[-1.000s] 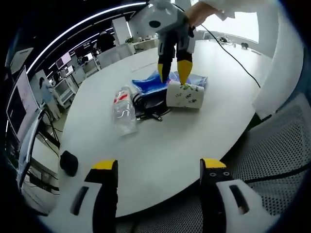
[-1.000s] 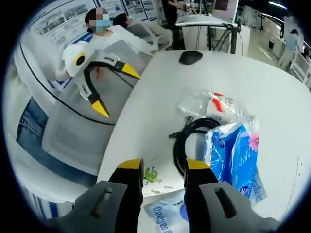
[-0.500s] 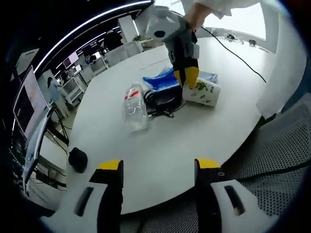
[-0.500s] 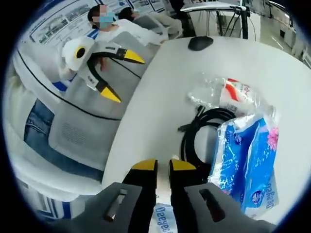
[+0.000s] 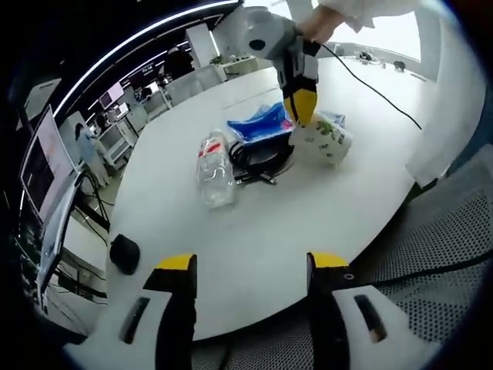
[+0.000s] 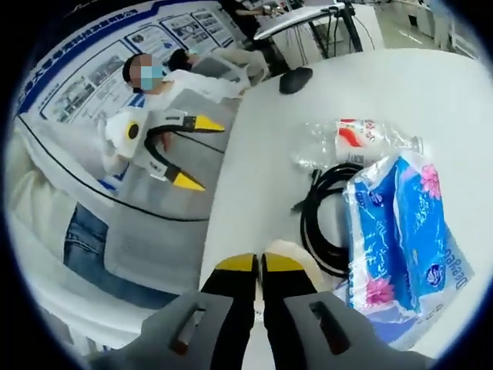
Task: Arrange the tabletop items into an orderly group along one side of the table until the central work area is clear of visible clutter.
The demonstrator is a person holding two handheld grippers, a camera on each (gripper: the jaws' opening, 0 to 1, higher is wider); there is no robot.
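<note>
One bottle (image 5: 213,164), one cup (image 5: 325,140), one cable (image 6: 323,223)

Each gripper (image 5: 244,270) has grey-white bodies, black jaws and yellow tips; the other gripper (image 6: 249,264) looks alike. A white sleeve (image 5: 362,9), possibly a lab coat's.

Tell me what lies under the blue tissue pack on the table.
The blue tissue pack lies partly over the coiled black cable, whose loop runs under its edge. A second blue-printed pack pokes out beneath it. Anything else underneath is covered.
</note>
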